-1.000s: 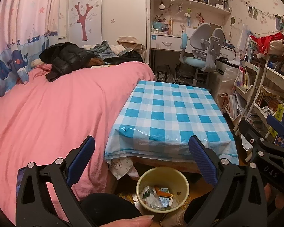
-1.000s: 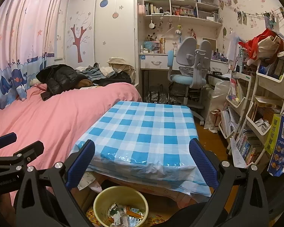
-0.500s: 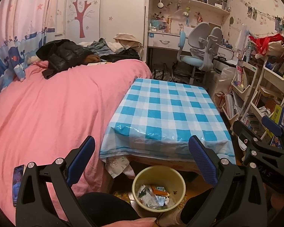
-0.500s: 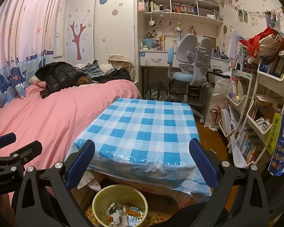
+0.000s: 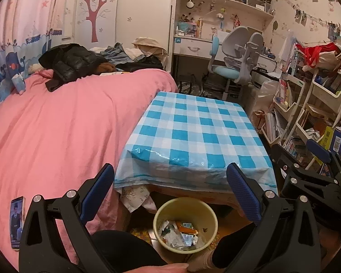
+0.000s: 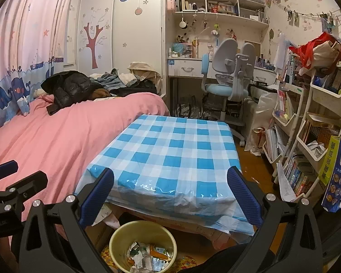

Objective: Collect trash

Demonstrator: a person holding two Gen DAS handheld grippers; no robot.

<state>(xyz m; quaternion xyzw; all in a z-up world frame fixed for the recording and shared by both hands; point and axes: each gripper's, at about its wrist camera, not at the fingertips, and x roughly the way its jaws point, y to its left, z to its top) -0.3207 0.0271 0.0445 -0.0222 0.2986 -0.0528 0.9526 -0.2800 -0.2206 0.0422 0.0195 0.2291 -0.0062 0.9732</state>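
Note:
A yellow trash bin [image 5: 158, 217] stands on the floor under the near edge of the table; it holds crumpled wrappers and an orange piece [image 5: 186, 228]. It also shows in the right wrist view [image 6: 116, 238] with the trash [image 6: 147, 256] inside. My left gripper [image 5: 170, 182] is open and empty, held above the bin. My right gripper [image 6: 170, 185] is open and empty, also above the bin and the table's near edge. The table with the blue checked cloth [image 5: 193, 127] has nothing on top; it also shows in the right wrist view [image 6: 170, 150].
A pink bed [image 5: 56, 125] runs along the left, with dark clothes [image 5: 70, 63] piled at its far end and a phone [image 5: 17, 221] near my left gripper. A desk chair [image 5: 234, 52] stands at the back. White shelf carts [image 6: 307, 125] with books line the right.
Both grippers have drifted slightly; the bin and table sit a little higher and further left in the left wrist view. The phone on the bed has come into view. Both stay open.

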